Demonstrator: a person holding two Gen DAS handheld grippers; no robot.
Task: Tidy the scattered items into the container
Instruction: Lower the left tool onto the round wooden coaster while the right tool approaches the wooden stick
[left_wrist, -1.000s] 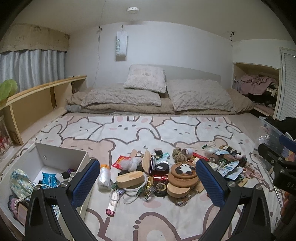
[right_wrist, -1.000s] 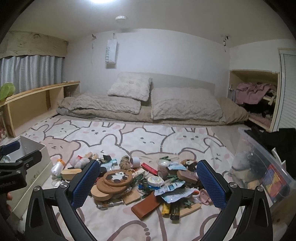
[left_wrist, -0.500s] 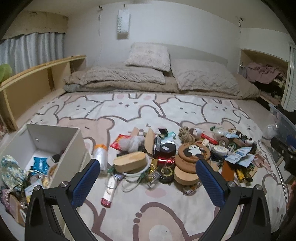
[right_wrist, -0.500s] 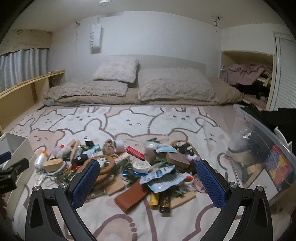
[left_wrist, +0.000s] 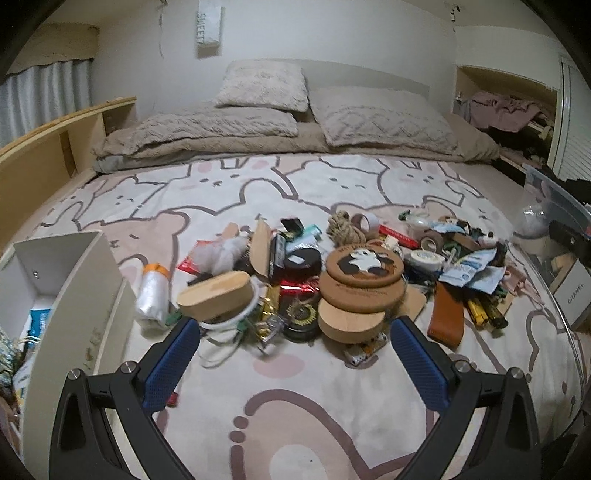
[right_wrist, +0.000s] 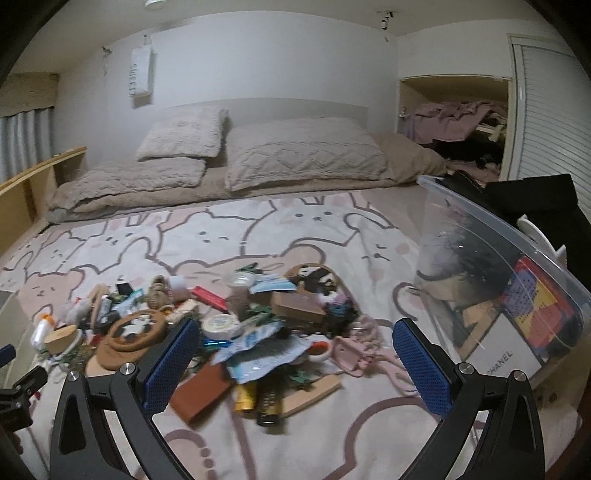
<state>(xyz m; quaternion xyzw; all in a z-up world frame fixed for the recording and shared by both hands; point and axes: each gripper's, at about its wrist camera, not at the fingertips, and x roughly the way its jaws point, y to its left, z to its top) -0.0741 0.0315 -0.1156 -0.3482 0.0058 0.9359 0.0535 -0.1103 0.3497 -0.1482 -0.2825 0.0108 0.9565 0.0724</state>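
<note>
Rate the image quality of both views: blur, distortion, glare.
Left wrist view: heavy fisheye bending, dark corners, slight motion smear on the white cable and clutter, panda coaster readable. Right wrist view: the same distortion, clutter smeared, reflections on the clear plastic bin.

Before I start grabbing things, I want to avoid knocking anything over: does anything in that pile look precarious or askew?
Yes. The panda coaster tops a stack of wooden discs that sit offset, not aligned. The oval wooden box lies tilted on a white cord. Both grippers, left and right, are open and empty.
</note>
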